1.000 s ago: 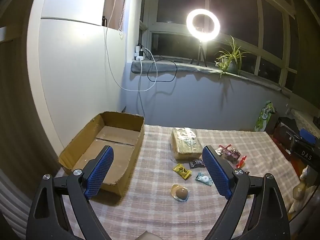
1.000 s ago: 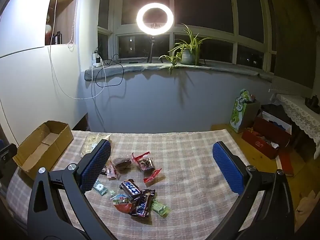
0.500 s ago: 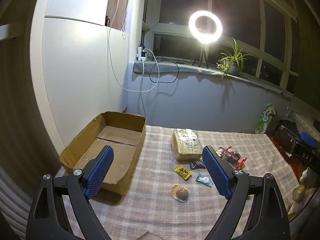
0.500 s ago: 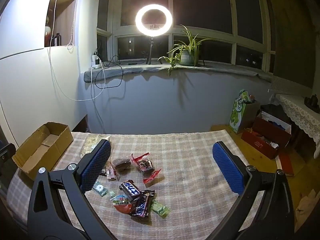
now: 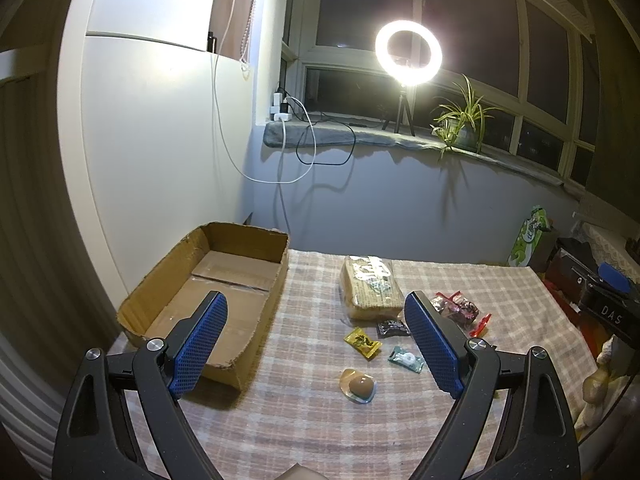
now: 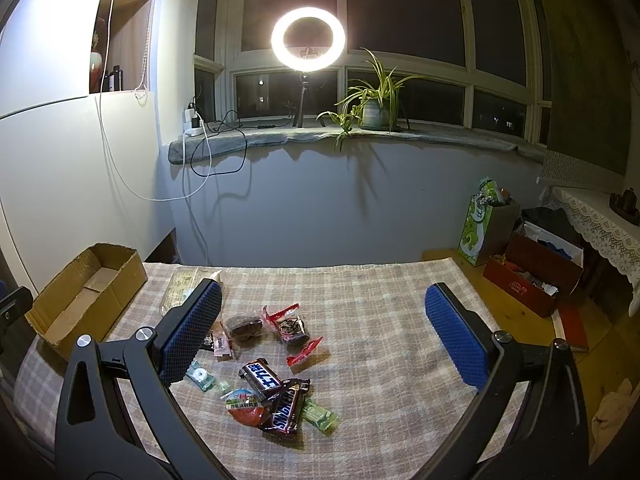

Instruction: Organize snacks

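The snacks [image 6: 272, 376] lay scattered on the checked cloth [image 6: 380, 320], ahead of and below the right gripper [image 6: 320, 332], nearer its left finger. Both grippers were spread wide, holding nothing. The left gripper [image 5: 316, 340] hovered beside the cardboard box [image 5: 208, 280].

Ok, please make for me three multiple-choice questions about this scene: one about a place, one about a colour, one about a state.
1. Where is the cardboard box on the checked cloth?
A. at its left end
B. at its right end
C. in its middle

2. What colour are the pads of the tongs?
A. red
B. blue
C. white

3. What is the state of the right tongs?
A. shut on a Snickers bar
B. shut on nothing
C. open, holding nothing

Answers:
1. A, the box sits at the left end, with the snacks to its right.
2. B, all pads are blue.
3. C, the pads stand wide apart above the Snickers bar.
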{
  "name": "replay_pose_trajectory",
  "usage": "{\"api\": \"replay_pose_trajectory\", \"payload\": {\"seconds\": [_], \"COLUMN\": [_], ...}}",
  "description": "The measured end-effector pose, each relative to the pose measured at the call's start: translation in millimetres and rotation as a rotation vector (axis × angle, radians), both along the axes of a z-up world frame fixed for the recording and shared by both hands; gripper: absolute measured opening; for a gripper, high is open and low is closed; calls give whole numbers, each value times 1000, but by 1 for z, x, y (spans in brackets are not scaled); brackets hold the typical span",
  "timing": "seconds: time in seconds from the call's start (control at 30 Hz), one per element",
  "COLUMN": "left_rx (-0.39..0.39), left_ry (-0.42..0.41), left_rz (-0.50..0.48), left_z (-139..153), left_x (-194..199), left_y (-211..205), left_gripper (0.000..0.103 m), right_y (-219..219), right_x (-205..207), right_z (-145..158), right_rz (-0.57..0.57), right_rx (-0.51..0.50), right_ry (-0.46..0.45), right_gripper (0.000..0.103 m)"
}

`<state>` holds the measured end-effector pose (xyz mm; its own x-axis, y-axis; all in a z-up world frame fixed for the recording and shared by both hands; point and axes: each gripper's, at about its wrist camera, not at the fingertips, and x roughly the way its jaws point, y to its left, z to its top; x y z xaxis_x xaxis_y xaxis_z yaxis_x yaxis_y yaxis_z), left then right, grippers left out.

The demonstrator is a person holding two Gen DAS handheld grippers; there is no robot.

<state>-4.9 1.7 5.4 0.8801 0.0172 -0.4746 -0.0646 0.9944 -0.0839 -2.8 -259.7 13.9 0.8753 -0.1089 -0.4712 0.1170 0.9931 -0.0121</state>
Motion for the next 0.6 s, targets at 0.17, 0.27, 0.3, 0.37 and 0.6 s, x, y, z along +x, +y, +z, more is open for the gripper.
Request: {"api": "replay_pose_trajectory", "payload": {"seconds": [0.17, 0.27, 0.3, 0.37, 0.6], "left_rx": [0, 0, 1, 0, 0], "left_ry": [0, 0, 1, 1, 0], "left_rz": [0, 1, 0, 1, 0], "left_z": [0, 0, 0, 0, 0], "left_x": [0, 0, 0, 0, 0], "left_y": [0, 0, 0, 0, 0], "left_gripper": [91, 91, 91, 91, 91], "right_y": [0, 1, 1, 1, 2], "right_x": [0, 0, -1, -1, -1], "right_z": [0, 0, 1, 1, 1], "right_rz": [0, 0, 1, 0, -1], "right_rx": [0, 1, 0, 0, -1], "right_ry": [0, 0, 0, 0, -1], "right_gripper": [103, 103, 103, 103, 103]}}
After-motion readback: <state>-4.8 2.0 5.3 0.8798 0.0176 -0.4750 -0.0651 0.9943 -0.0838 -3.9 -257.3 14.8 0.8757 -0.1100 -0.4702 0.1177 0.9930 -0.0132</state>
